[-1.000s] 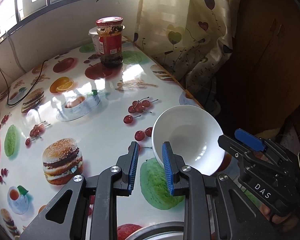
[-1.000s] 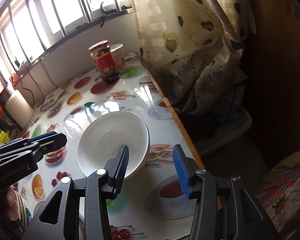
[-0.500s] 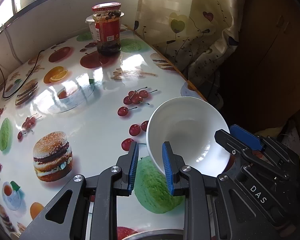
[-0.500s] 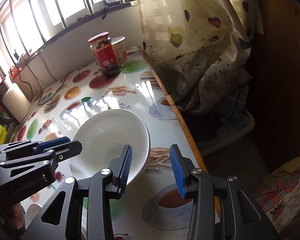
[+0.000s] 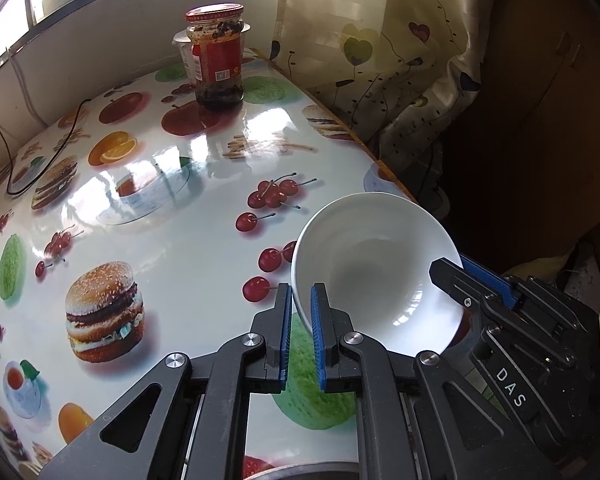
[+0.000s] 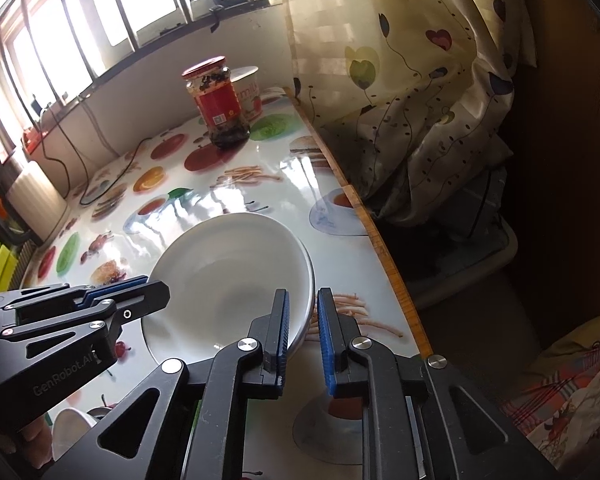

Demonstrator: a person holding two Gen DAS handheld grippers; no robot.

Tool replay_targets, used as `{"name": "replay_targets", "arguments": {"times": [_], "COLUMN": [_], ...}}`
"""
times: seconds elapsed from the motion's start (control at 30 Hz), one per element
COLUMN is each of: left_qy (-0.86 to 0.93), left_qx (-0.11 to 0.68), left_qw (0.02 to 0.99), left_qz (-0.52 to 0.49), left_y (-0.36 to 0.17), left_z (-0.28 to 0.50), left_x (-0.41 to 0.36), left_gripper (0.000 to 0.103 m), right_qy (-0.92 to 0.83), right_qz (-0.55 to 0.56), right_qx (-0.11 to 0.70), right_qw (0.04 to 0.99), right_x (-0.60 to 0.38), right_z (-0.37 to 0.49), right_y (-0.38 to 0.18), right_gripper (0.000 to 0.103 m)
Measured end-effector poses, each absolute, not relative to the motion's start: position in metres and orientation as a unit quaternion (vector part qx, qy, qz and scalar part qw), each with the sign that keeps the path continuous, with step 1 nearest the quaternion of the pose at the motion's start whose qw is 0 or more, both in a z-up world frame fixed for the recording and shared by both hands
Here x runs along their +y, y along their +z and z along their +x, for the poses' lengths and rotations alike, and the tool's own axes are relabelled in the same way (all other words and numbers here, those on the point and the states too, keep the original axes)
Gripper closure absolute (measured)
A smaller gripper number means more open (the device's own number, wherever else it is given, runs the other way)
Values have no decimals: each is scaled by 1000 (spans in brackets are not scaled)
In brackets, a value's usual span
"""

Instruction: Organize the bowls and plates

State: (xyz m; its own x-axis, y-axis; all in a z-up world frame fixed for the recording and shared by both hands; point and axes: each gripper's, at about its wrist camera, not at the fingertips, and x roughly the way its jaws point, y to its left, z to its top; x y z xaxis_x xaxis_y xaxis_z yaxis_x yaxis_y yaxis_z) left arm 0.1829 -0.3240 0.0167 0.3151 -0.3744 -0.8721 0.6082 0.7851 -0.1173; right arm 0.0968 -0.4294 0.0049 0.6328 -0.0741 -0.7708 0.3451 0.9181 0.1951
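A white bowl (image 5: 380, 272) sits near the right edge of the fruit-print table (image 5: 160, 240). In the right wrist view a second grey rim shows under the bowl (image 6: 228, 272), as if it is stacked on another dish. My left gripper (image 5: 301, 292) has its jaws closing on the bowl's near-left rim, with the blue pads on either side of the wall. My right gripper (image 6: 302, 296) is also closing, its pads astride the opposite rim. Each gripper shows in the other's view: the right gripper (image 5: 452, 268) and the left gripper (image 6: 152, 284).
A red-lidded jar (image 5: 218, 56) and a white cup (image 6: 250, 88) stand at the far end. A black cable (image 5: 52, 152) lies at the back left. The wooden table edge (image 6: 380, 248) runs close beside the bowl, with a curtain (image 6: 400, 80) beyond. A metal rim (image 5: 300, 472) sits nearest me.
Both grippers' jaws have narrowed from wide apart to close around the bowl's rim, one on each side. The bowl stays in the same place on the table.
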Motion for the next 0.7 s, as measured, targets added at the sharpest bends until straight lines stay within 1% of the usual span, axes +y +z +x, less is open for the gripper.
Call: {"name": "replay_targets", "arguments": {"times": [0.7], "left_qy": [-313], "left_qx": [490], "left_qw": [806], "left_qz": [109], "left_y": [19], "left_z": [178], "left_x": [-322], "left_gripper": [93], "right_qy": [-125], "right_qz": [169], "right_qx": [406], "right_qw": [889], "right_x": [-432], "right_z": [93], "right_y": [6], "right_gripper": [91]}}
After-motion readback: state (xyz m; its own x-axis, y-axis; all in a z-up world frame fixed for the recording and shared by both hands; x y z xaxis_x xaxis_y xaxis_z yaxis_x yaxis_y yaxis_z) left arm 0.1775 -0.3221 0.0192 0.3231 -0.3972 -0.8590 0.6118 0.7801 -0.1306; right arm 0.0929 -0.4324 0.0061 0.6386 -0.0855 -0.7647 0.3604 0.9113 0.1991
